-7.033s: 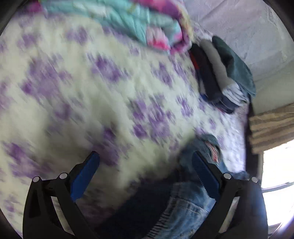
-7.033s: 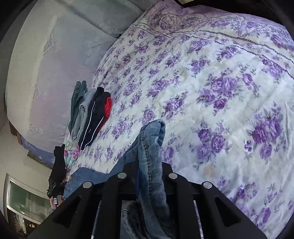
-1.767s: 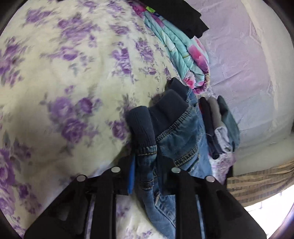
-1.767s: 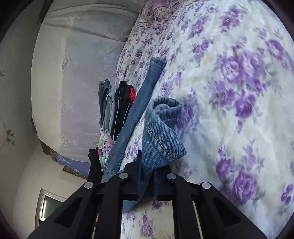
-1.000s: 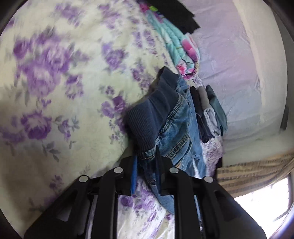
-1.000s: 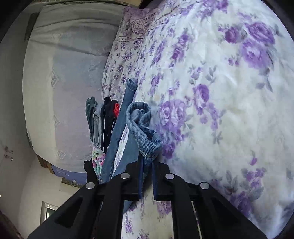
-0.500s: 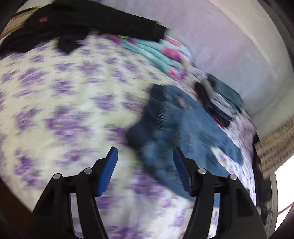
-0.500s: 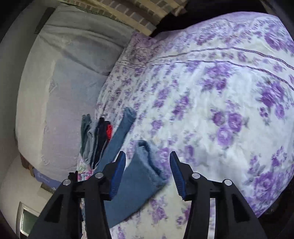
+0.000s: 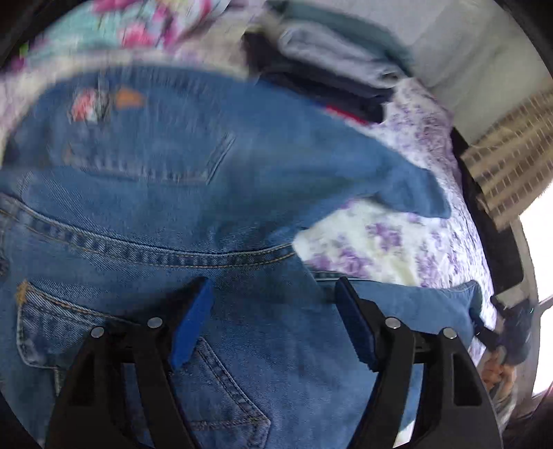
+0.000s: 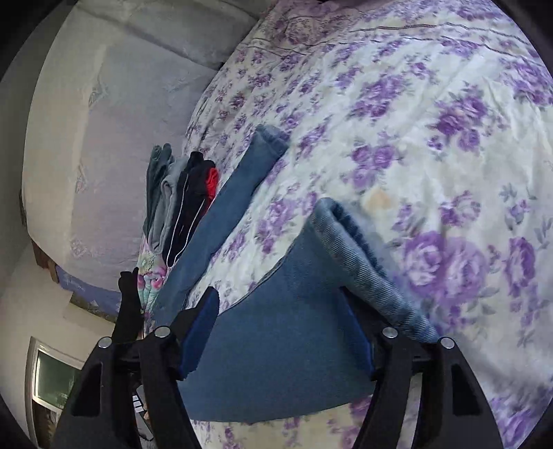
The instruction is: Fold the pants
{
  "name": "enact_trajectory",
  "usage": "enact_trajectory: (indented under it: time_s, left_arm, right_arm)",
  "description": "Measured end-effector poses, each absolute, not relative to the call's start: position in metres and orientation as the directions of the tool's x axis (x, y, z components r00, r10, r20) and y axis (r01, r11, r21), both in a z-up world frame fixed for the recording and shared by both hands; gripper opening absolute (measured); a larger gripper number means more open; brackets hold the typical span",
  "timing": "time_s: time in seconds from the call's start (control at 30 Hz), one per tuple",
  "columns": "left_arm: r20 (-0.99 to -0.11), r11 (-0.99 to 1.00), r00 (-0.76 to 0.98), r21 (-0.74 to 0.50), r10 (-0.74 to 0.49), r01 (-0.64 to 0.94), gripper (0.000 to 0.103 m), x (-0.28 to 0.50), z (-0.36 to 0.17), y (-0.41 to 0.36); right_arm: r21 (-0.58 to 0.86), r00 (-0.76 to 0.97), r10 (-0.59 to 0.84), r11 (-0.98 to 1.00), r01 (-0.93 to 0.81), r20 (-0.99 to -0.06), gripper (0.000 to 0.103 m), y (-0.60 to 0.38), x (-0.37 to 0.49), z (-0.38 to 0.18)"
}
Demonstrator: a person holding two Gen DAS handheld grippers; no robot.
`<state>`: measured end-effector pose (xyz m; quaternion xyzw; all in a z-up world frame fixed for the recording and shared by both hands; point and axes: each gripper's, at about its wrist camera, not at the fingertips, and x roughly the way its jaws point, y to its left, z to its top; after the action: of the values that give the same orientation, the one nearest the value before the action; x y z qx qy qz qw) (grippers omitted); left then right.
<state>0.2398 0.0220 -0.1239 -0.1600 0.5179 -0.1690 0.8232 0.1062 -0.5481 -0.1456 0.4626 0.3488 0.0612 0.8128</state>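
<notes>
Blue jeans [image 9: 166, 193] lie spread on the flowered bedspread, seat and back pockets up, both legs running to the right. My left gripper [image 9: 273, 304] hovers over the seat, jaws opening, nothing pressed between the blue pads. In the right wrist view one leg hem [image 10: 349, 241] lies just ahead of my right gripper [image 10: 287, 331], and the other leg [image 10: 235, 203] stretches away to the far left. The right jaws are opening too; denim lies under them, not gripped.
A stack of folded clothes [image 10: 179, 197] sits beside the far leg, near the grey headboard [image 10: 103, 138]. A teal and pink quilt [image 9: 103, 31] lies beyond the waistband. The purple-flowered bedspread [image 10: 432, 138] extends to the right. A window [image 9: 539, 262] is at the bed's edge.
Both grippers have let go of the jeans and opened. The jeans now lie flat on the bed. The left gripper has swung in over the seat of the jeans.
</notes>
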Motion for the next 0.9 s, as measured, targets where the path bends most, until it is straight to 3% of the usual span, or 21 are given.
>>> enact_trajectory:
  time_s: [0.13,0.27,0.33,0.4,0.53,0.73,0.9]
  left_arm:
    - [-0.811,0.898,0.391,-0.420,-0.436,0.131,0.071,0.232,-0.113,0.023]
    - [-0.745,0.845,0.407,-0.508,-0.529,0.169,0.074,0.218,-0.088,0.048]
    - [-0.750,0.887,0.491,-0.446,-0.444,0.121,0.087,0.217,-0.071,0.074]
    - [-0.747,0.906,0.545,-0.419,-0.381,0.059,0.087,0.223,-0.061,0.103]
    - [-0.721,0.864,0.587,-0.499,-0.368,-0.071,0.087,0.250,-0.051,0.173]
    - [-0.797,0.899,0.565,-0.387,-0.214,-0.205,0.087,0.303,-0.045,0.223]
    - [-0.824,0.917,0.538,-0.336,-0.176,-0.215,0.087,0.338,-0.058,0.244]
  right_arm:
    - [0.802,0.744,0.422,0.542,0.251,-0.518,0.059,-0.562,0.102,-0.142]
    - [0.747,0.780,0.362,0.636,0.193,-0.510,0.070,-0.565,0.111,-0.098]
    - [0.735,0.790,0.358,0.657,0.166,-0.498,0.071,-0.568,0.127,-0.082]
    - [0.733,0.785,0.372,0.664,0.147,-0.495,0.071,-0.573,0.155,-0.073]
    - [0.716,0.749,0.396,0.682,0.147,-0.531,0.071,-0.583,0.229,-0.072]
    - [0.698,0.699,0.420,0.699,0.158,-0.579,0.070,-0.583,0.320,-0.075]
    - [0.633,0.667,0.386,0.756,0.168,-0.638,0.069,-0.579,0.380,-0.081]
